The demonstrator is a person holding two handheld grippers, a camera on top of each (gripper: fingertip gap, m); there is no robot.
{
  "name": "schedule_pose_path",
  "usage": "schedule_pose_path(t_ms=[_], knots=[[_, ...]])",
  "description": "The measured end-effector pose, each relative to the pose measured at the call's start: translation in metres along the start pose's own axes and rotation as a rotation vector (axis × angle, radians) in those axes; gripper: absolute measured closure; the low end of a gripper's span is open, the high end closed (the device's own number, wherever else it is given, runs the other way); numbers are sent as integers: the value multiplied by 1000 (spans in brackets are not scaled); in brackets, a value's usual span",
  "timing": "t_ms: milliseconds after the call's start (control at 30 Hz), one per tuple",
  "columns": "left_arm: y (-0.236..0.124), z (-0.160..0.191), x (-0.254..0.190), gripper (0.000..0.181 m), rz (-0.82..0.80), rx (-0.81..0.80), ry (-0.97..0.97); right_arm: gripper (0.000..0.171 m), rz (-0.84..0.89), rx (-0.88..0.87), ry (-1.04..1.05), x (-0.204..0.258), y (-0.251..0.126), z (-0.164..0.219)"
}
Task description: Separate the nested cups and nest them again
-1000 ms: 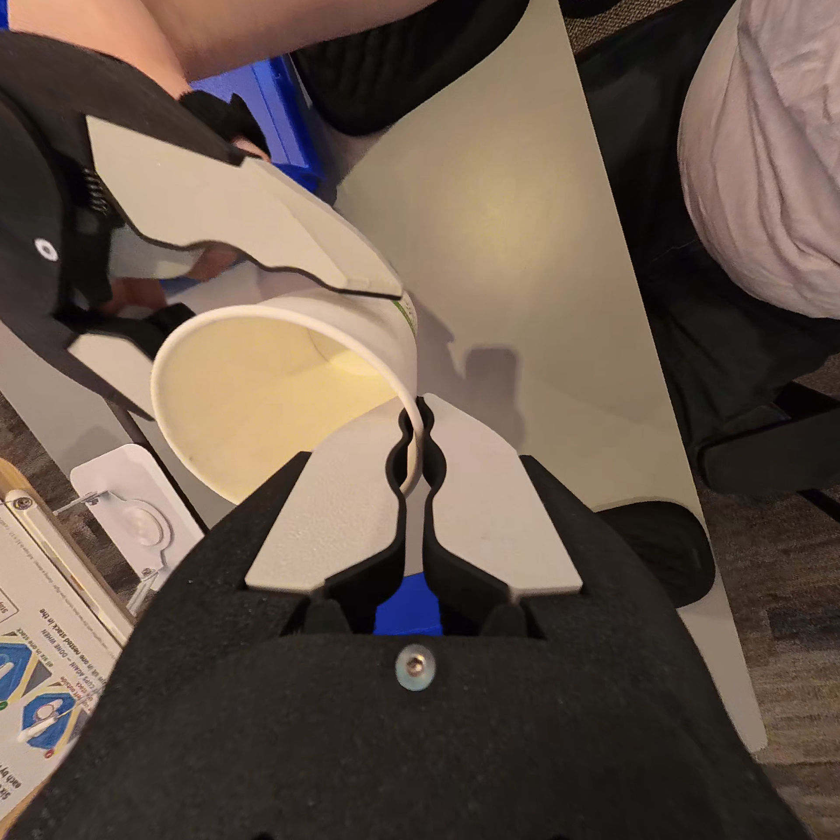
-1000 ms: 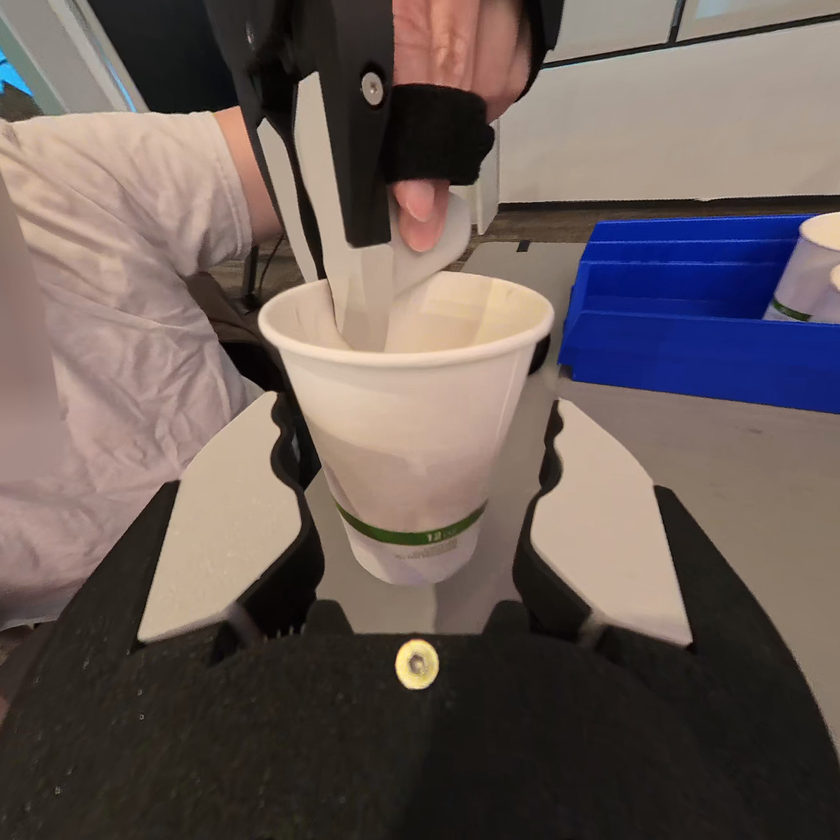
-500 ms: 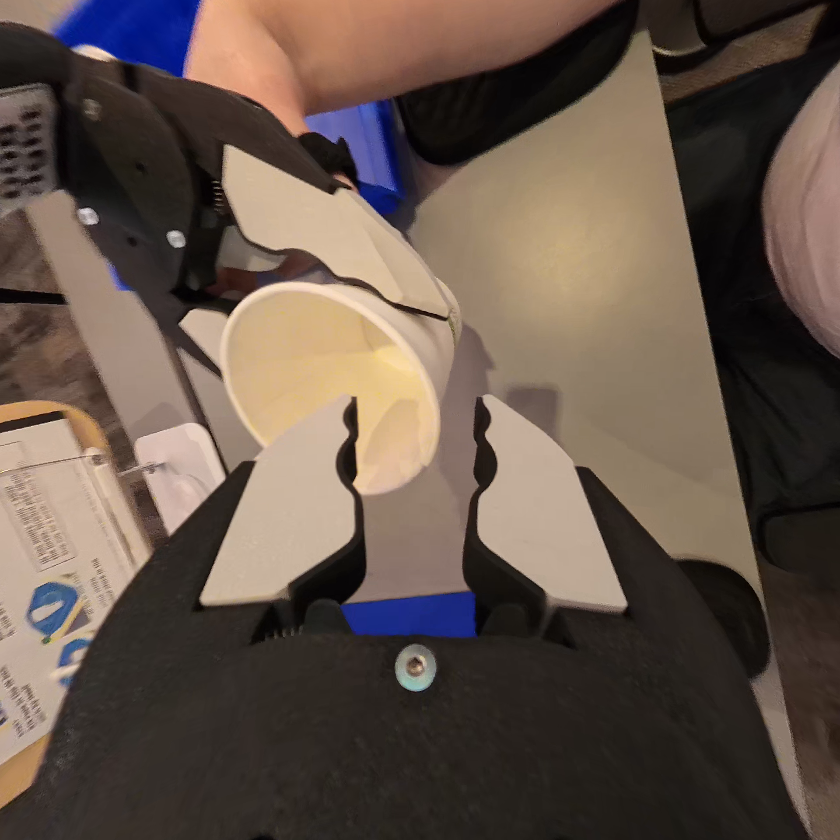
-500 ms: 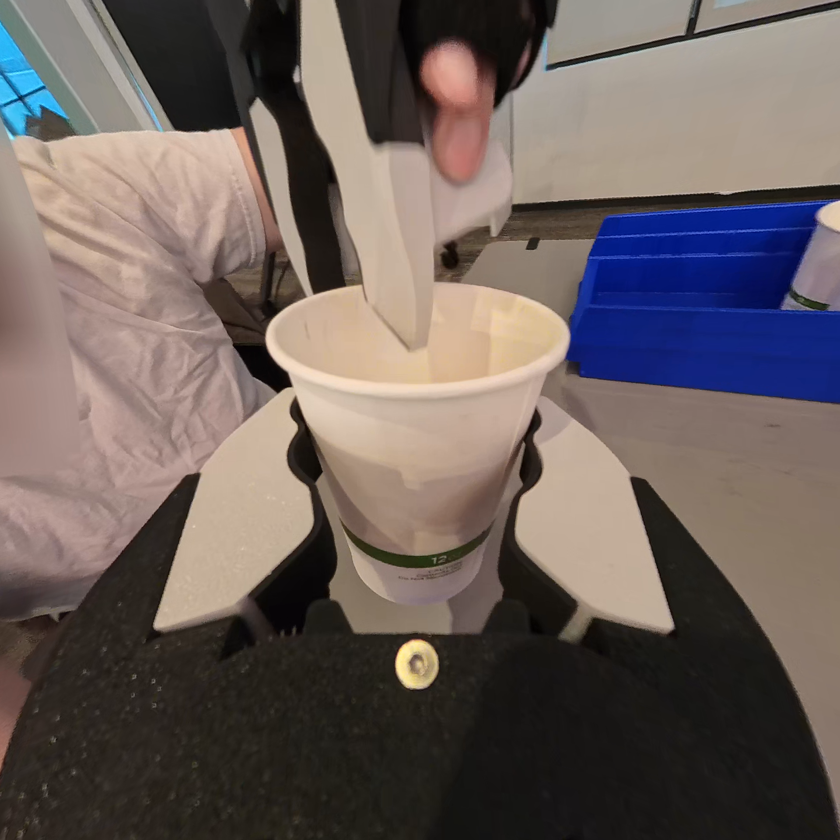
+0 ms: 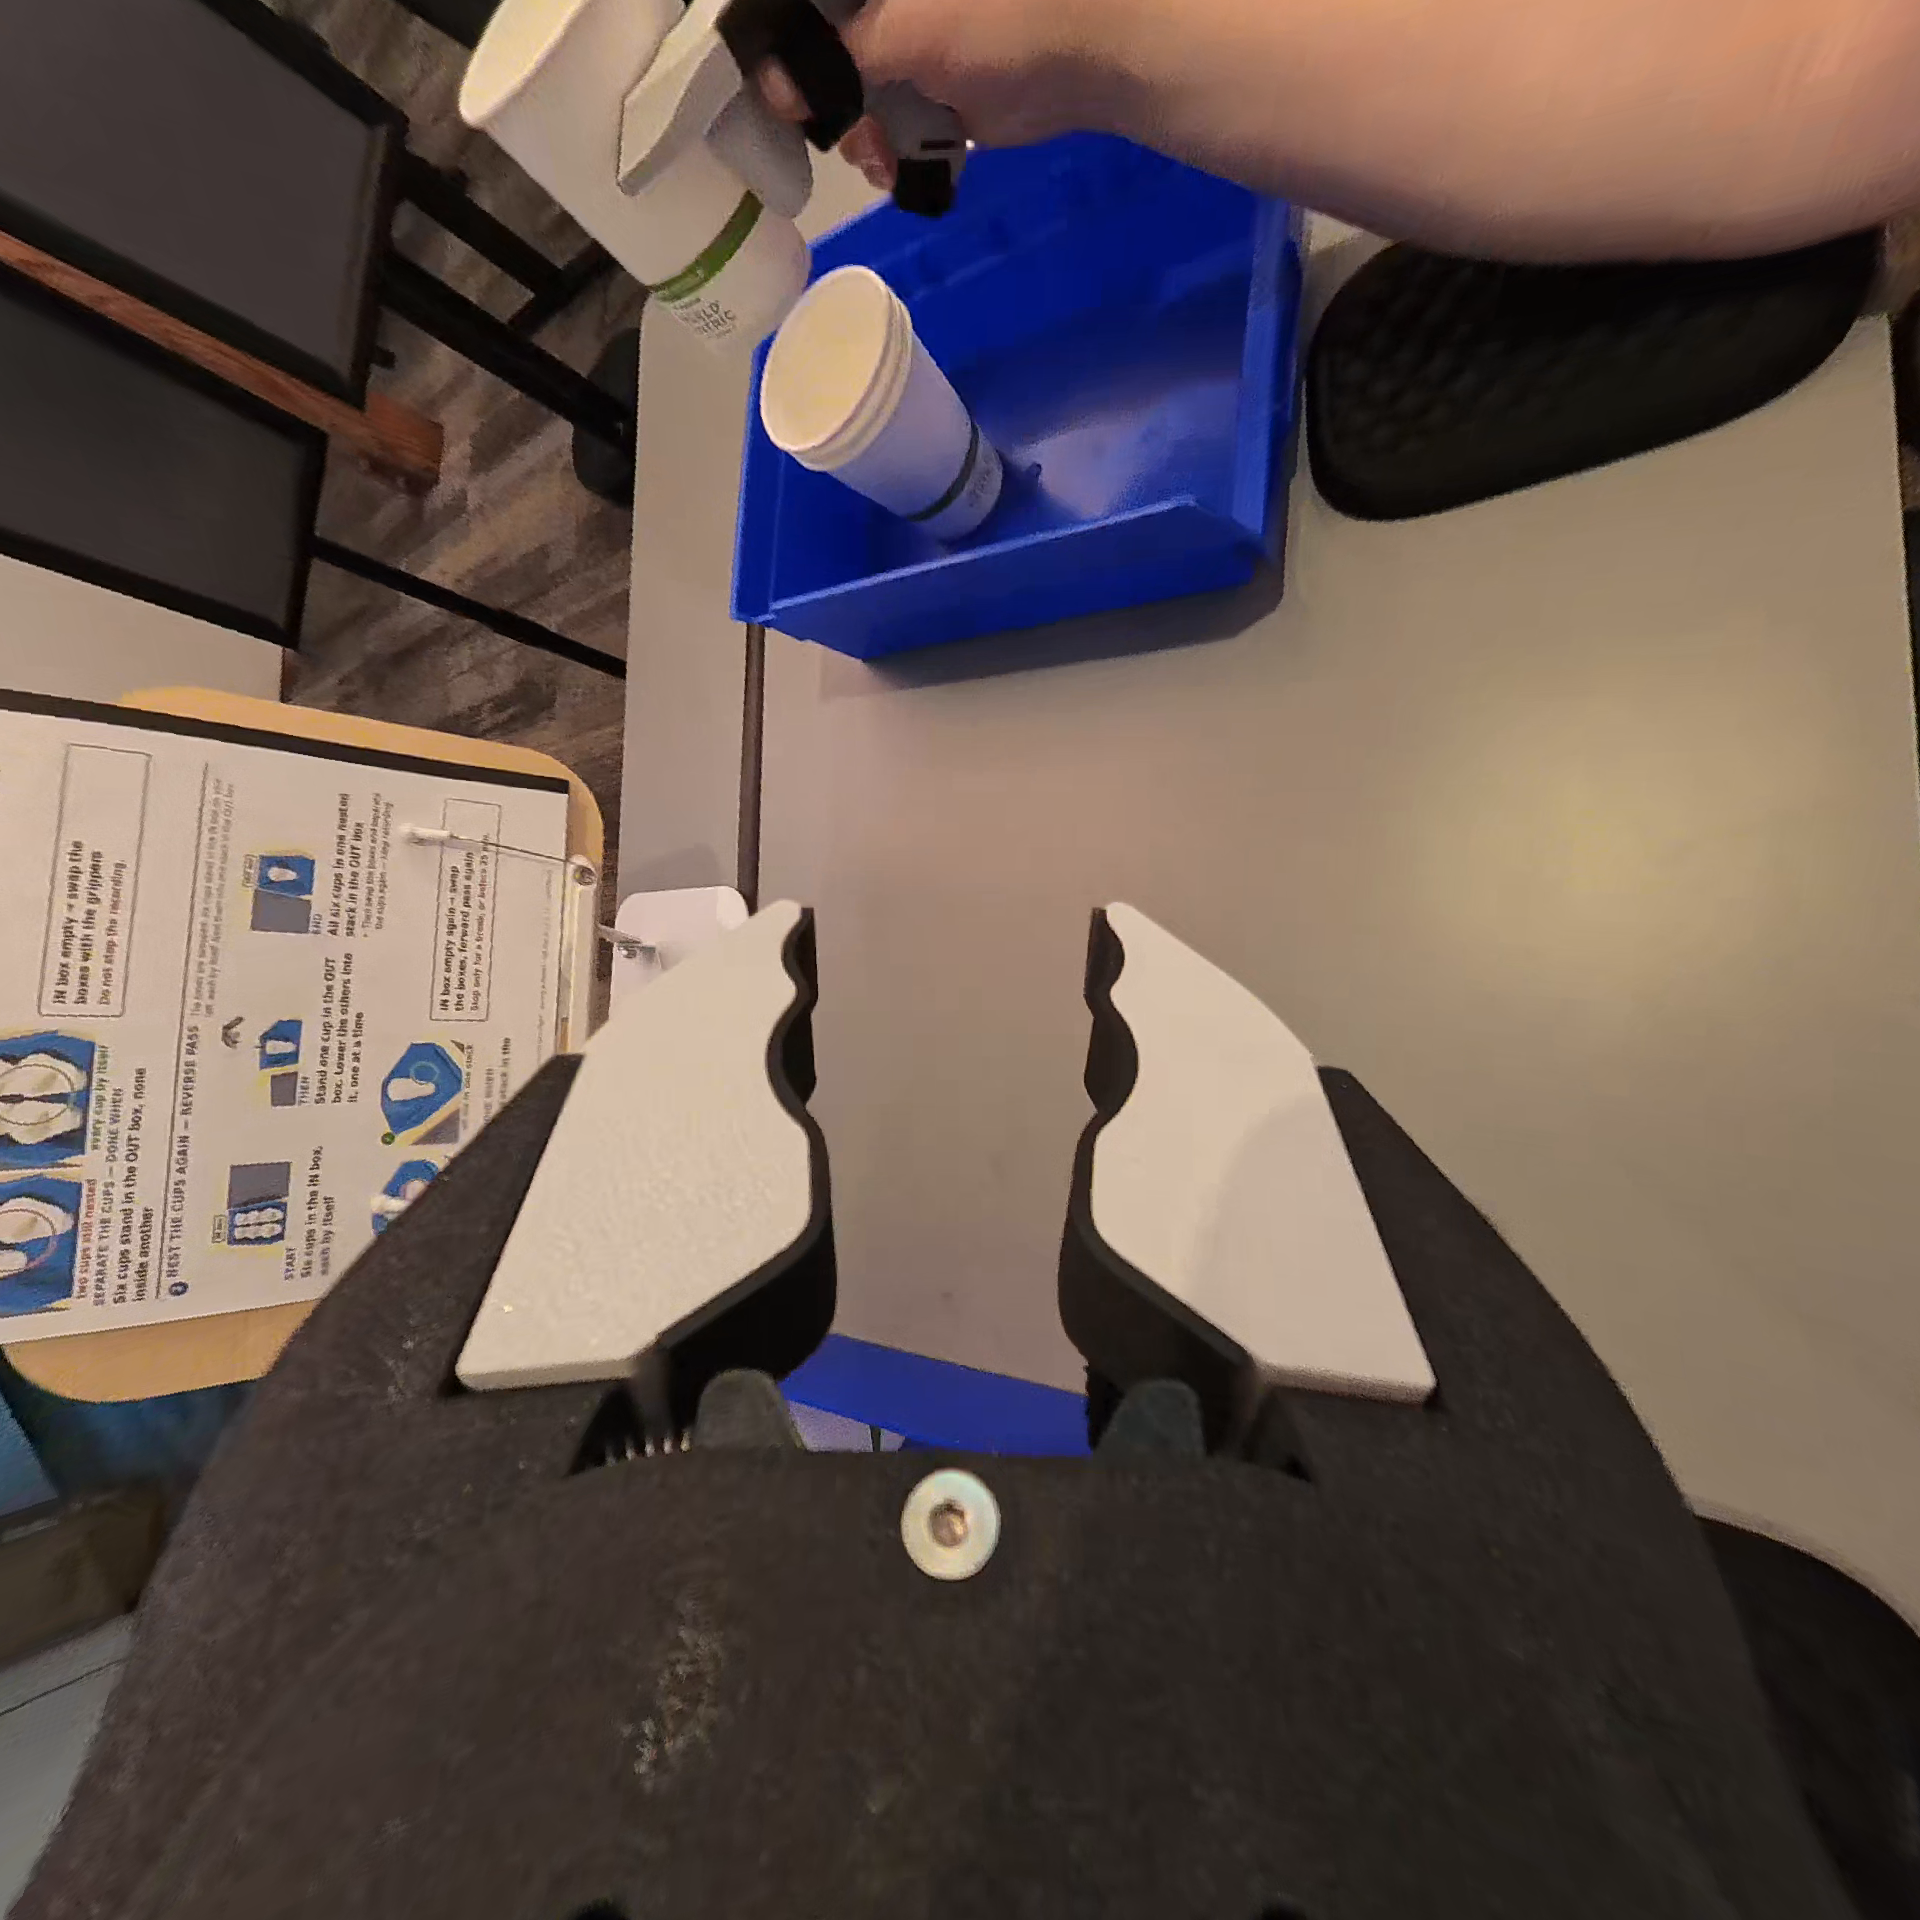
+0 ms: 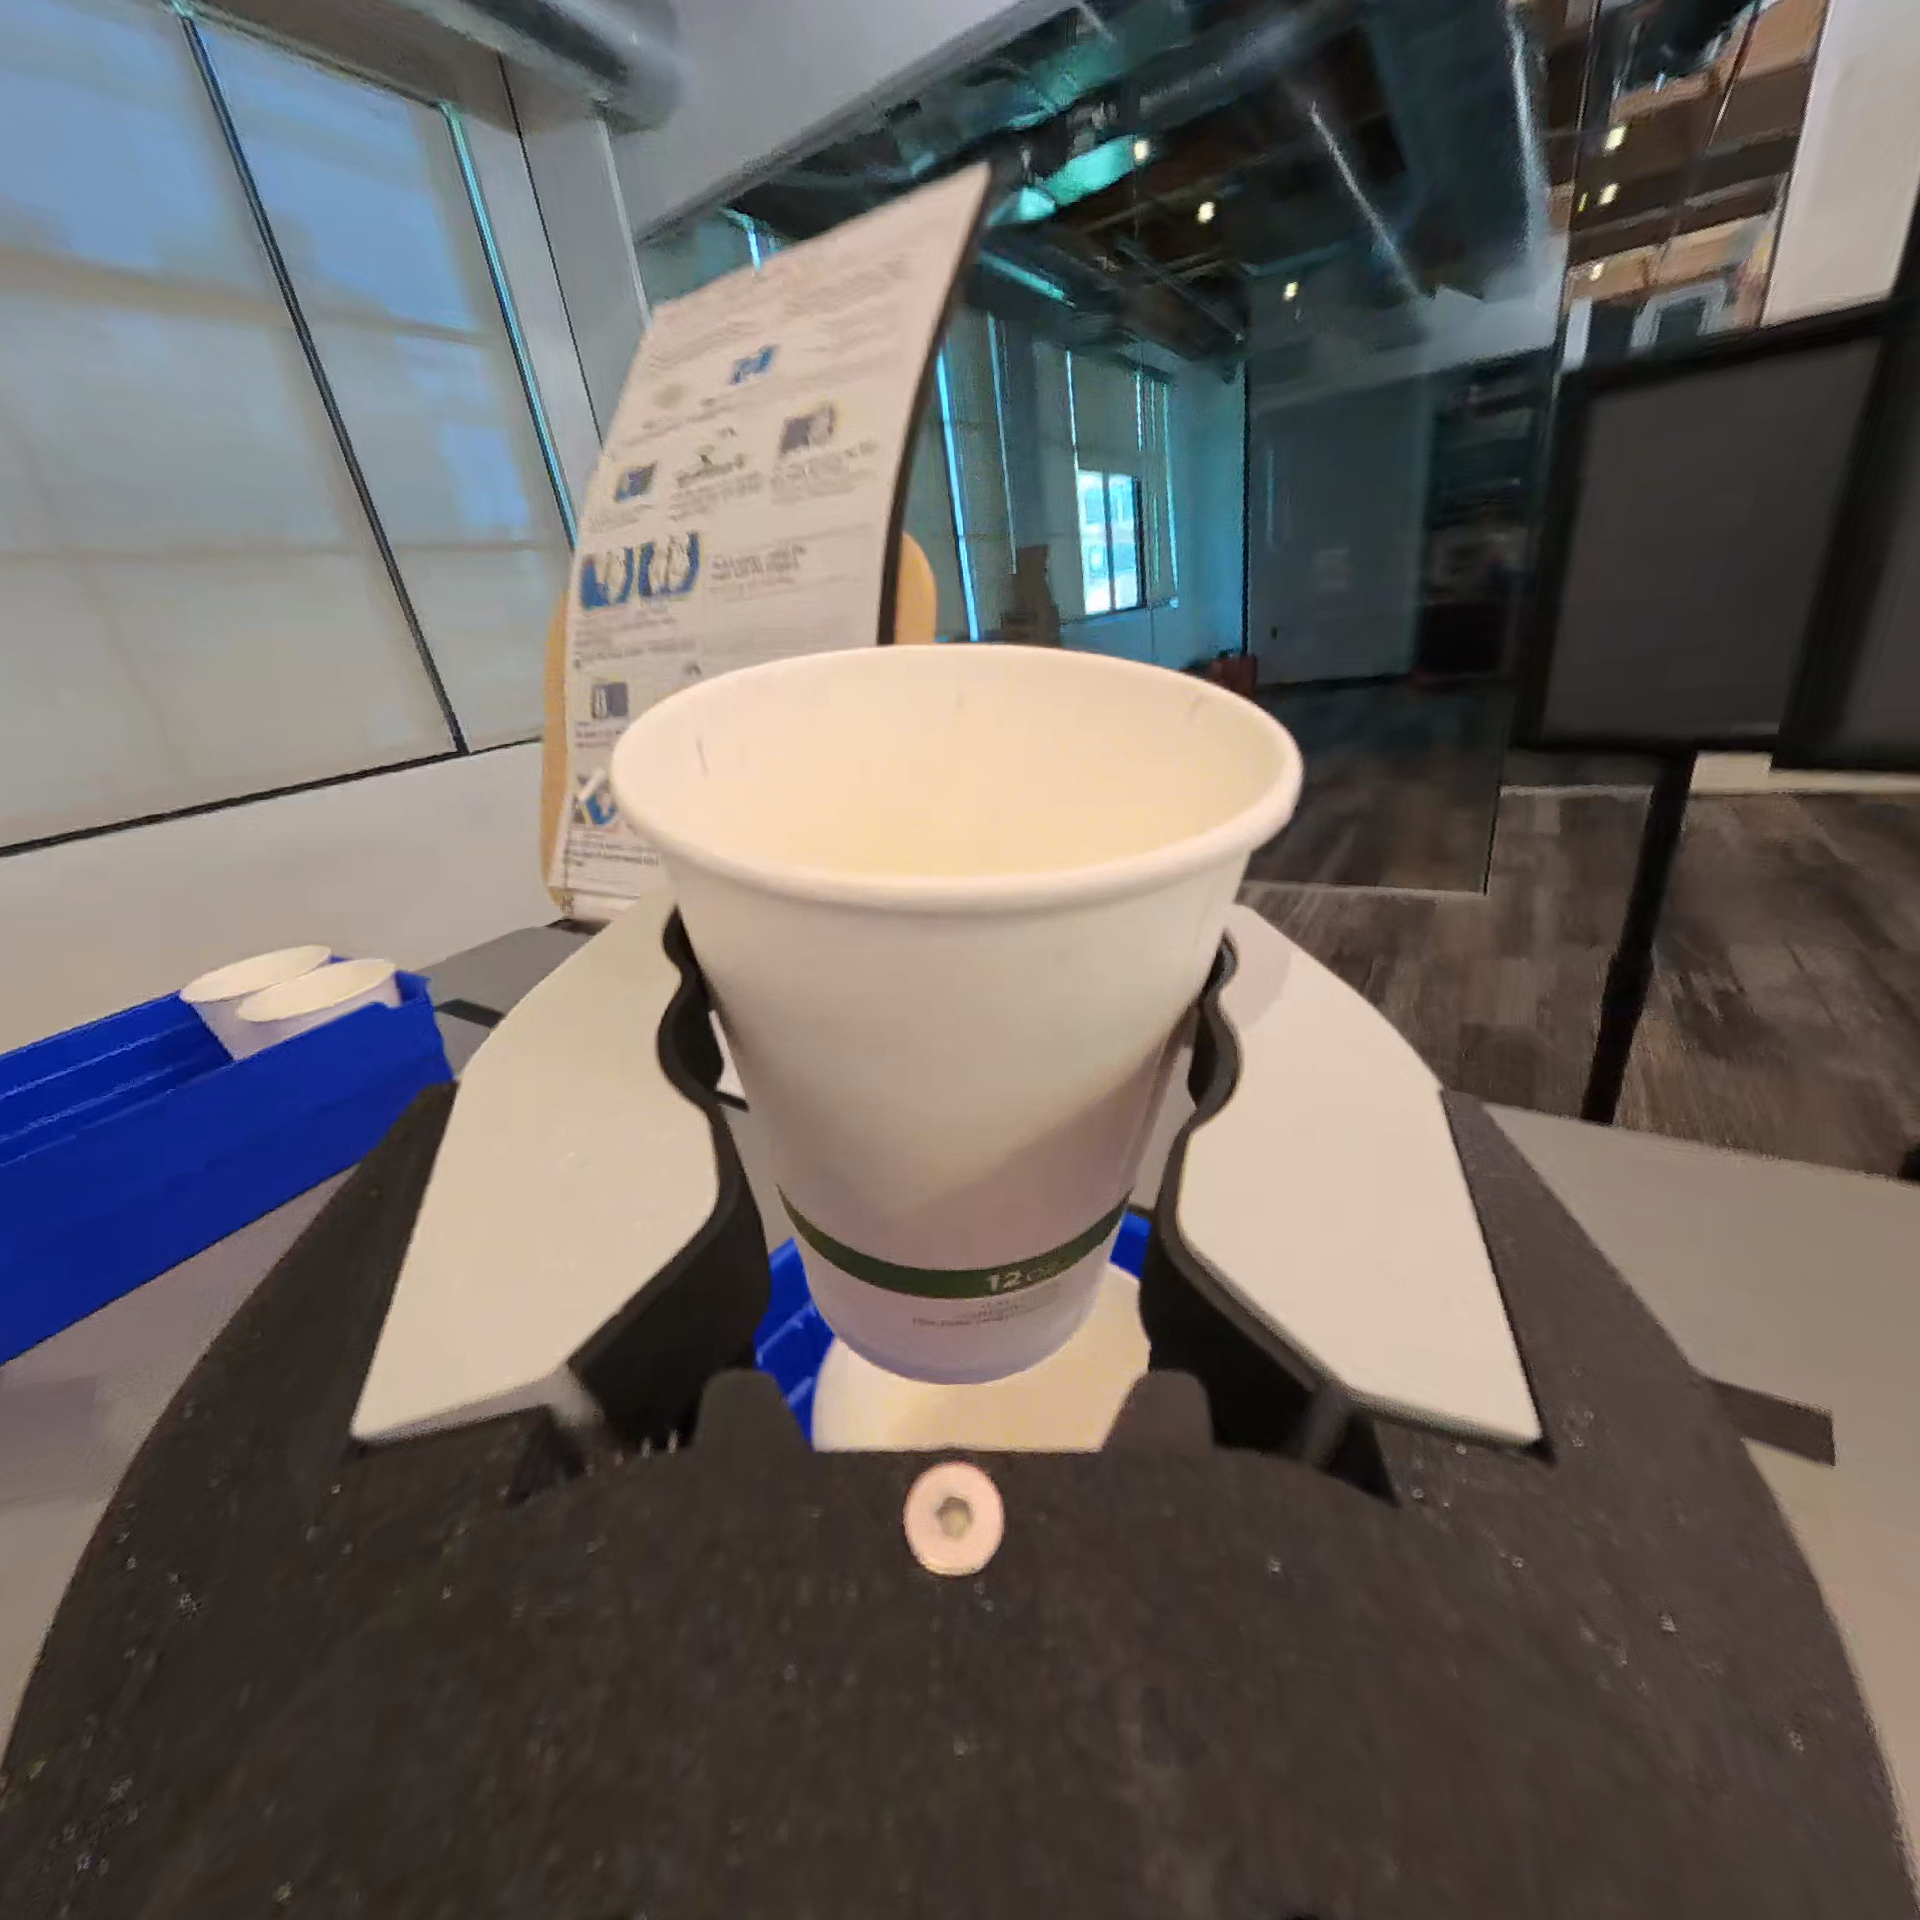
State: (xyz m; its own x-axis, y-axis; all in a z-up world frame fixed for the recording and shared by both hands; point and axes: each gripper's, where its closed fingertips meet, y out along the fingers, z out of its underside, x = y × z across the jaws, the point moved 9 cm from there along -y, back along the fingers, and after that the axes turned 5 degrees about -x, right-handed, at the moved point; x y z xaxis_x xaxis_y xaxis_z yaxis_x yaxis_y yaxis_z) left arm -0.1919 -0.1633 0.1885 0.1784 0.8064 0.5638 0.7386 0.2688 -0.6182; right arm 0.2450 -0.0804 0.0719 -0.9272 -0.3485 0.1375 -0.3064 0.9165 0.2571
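Right wrist view shows the right gripper point(image 6: 951, 1023) closed on a white paper cup point(image 6: 951, 977), its two pale fingers point(image 6: 582, 1174) pressing the cup's sides a little below the rim, so the cup stands upright between them with its mouth open to the camera. This cup has a green band low on its wall and a cream inside, with no dent to be seen. Just under its base sits the rim of a stack of cups point(image 6: 977, 1403), standing in a blue bin point(image 6: 790, 1340) (the gap between base and rim is too small to judge). Left wrist view shows the left gripper point(image 5: 951, 961) spread wide and holding nothing, its fingers point(image 5: 665, 1153) hanging over bare grey table point(image 5: 1455, 935) with plenty of open room around them. Farther off in that view the same held cup point(image 5: 582, 135) hangs tilted above the far blue bin point(image 5: 1143, 582), close over the nested stack point(image 5: 873, 405), which shows several rims packed together at its mouth. That bin sits near the table's edge, and beyond the edge lie dark floor and chair legs. A second blue bin point(image 6: 156, 1132) with two more cups point(image 6: 296, 992) stands on the right gripper's left, well apart. An instruction sheet point(image 5: 270, 1029) on a clipboard stands beside the table.
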Motion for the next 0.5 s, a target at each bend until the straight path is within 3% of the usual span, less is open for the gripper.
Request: schedule_pose_path(t_ms=[233,500], knots=[[6,-2,-4,133,34,4,12,81,-28,198,-44,-9,8,35],[12,-4,-4,134,51,4,21,81,-47,402,-98,-9,3,40]])
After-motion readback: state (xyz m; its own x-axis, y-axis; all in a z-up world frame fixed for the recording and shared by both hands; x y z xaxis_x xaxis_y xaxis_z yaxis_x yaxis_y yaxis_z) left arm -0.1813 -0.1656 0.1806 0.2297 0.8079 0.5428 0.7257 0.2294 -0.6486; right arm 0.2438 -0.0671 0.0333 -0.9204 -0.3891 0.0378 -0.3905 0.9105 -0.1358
